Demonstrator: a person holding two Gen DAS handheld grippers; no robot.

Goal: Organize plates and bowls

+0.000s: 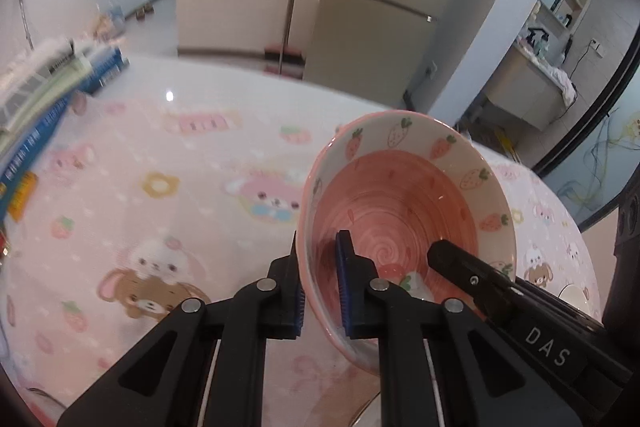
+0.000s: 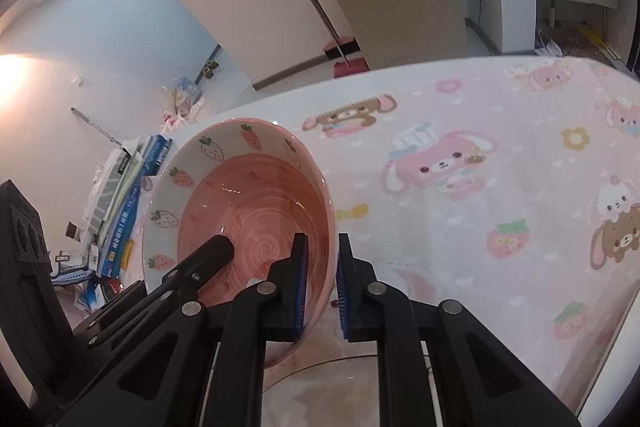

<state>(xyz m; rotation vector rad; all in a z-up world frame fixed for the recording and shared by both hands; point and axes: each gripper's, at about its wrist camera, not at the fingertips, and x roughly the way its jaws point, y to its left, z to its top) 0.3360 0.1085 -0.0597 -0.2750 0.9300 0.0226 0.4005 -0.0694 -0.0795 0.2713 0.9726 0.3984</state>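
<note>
A pink bowl with strawberry prints [image 1: 404, 211] is held tilted above the table. My left gripper [image 1: 322, 291] is shut on its left rim, one pad inside and one outside. My right gripper [image 2: 322, 287] is shut on the bowl's [image 2: 248, 203] right rim in the same way. Each view shows the other gripper's finger reaching inside the bowl: the right one [image 1: 460, 263] and the left one [image 2: 208, 259]. Under the bowl, the edge of a plate [image 2: 340, 383] shows at the bottom of the right wrist view.
The table carries a pink cartoon-print cloth [image 1: 160, 187]. A stack of books and boxes [image 1: 44, 95] lies at its left end, also seen in the right wrist view [image 2: 124, 195]. A mop [image 2: 320, 15] leans on cabinets behind the table.
</note>
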